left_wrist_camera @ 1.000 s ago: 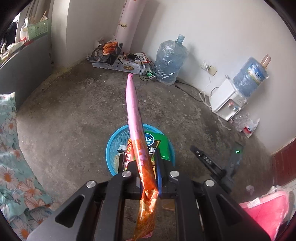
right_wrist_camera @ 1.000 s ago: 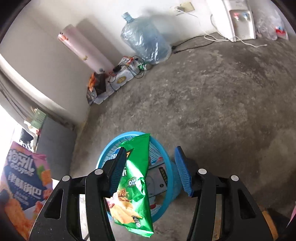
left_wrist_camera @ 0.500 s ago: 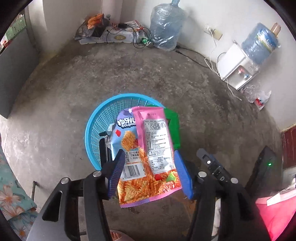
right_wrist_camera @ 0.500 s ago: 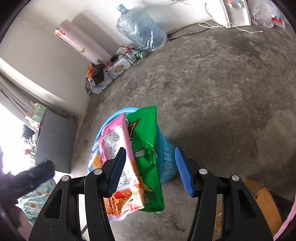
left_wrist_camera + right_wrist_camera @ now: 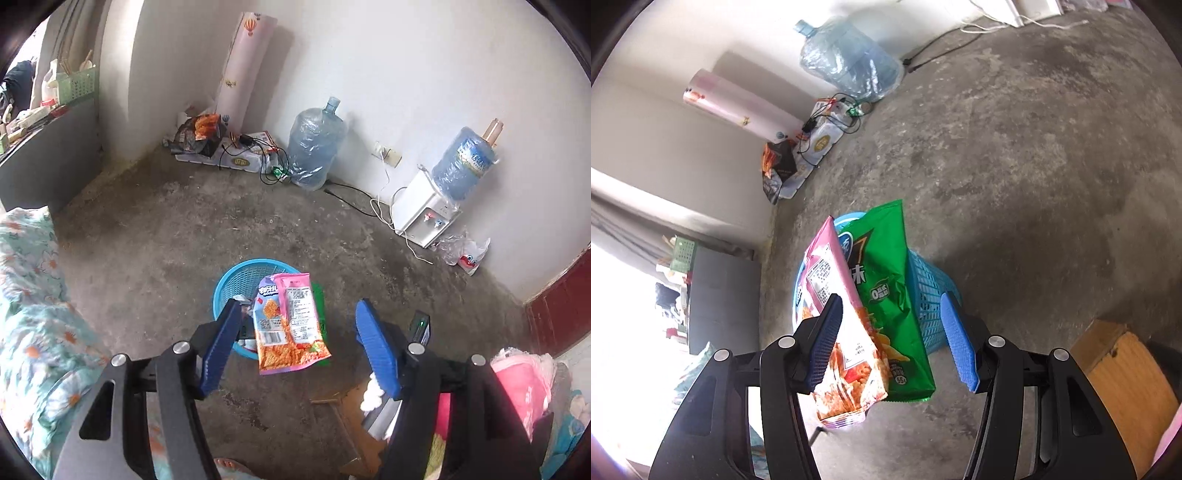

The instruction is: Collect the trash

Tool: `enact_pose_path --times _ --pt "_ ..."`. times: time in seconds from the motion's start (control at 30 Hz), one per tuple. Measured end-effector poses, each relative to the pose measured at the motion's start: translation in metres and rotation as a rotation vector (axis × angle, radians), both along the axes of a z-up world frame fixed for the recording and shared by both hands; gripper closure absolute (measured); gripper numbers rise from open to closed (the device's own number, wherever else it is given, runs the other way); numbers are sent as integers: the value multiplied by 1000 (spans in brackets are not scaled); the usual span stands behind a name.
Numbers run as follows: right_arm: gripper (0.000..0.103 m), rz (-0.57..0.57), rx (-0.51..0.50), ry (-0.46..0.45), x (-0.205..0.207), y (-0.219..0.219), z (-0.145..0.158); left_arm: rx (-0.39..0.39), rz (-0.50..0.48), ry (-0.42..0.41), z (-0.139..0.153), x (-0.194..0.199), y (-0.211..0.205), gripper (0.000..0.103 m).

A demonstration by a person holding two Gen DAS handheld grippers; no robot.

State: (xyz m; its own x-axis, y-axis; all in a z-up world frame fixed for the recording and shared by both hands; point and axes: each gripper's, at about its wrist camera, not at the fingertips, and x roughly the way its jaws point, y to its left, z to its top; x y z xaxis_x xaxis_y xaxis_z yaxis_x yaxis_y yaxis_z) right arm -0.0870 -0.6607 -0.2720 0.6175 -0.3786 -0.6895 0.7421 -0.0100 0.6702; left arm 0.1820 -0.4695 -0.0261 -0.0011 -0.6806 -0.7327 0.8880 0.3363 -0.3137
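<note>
A blue mesh basket (image 5: 242,275) stands on the concrete floor, also in the right wrist view (image 5: 929,291). A pink snack bag (image 5: 295,325) and a green chip bag (image 5: 320,306) lean in it, sticking out over the near rim; both show in the right wrist view, the pink bag (image 5: 846,332) and the green bag (image 5: 890,291). My left gripper (image 5: 295,343) is open and empty, above and behind the basket. My right gripper (image 5: 890,339) is open and empty, with the bags seen between its fingers.
Two water jugs (image 5: 314,147), a dispenser (image 5: 424,214), cables and a rolled mat (image 5: 243,66) line the far wall. Floral bedding (image 5: 33,314) lies left, pink cloth (image 5: 524,387) right. A wooden stool (image 5: 1123,365) stands at lower right.
My left gripper opened and let the pink bag drop into the basket, then drew back and up. The green bag left my right gripper and settled in the basket; that gripper stayed open.
</note>
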Motion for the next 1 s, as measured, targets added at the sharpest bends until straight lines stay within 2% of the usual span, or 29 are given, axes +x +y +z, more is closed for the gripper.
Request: enact_pose_path --times 0.1,0.3,0.37,0.5,0.57,0.67,0.77,1.0 --pt "50 -12 14 -31 -7 10 5 -6 34 -5 10 0 61 37" --pt "34 54 79 -4 9 10 -5 -60 178 12 16 7 178 34" --pt "30 89 109 30 20 7 -14 -72 219 24 14 9 208 34" --pt "29 157 163 141 49 -3 -35 -83 284 47 8 16 251 34" --pt "31 187 179 170 61 -7 -43 -87 306 60 5 21 264 34" --pt "49 230 161 235 81 -10 -45 -92 330 68 1 30 277 34" --pt "60 258 133 287 98 -9 -43 -93 356 87 -4 41 286 34" --pt "61 328 79 345 122 -10 -45 -96 371 103 -9 49 292 34"
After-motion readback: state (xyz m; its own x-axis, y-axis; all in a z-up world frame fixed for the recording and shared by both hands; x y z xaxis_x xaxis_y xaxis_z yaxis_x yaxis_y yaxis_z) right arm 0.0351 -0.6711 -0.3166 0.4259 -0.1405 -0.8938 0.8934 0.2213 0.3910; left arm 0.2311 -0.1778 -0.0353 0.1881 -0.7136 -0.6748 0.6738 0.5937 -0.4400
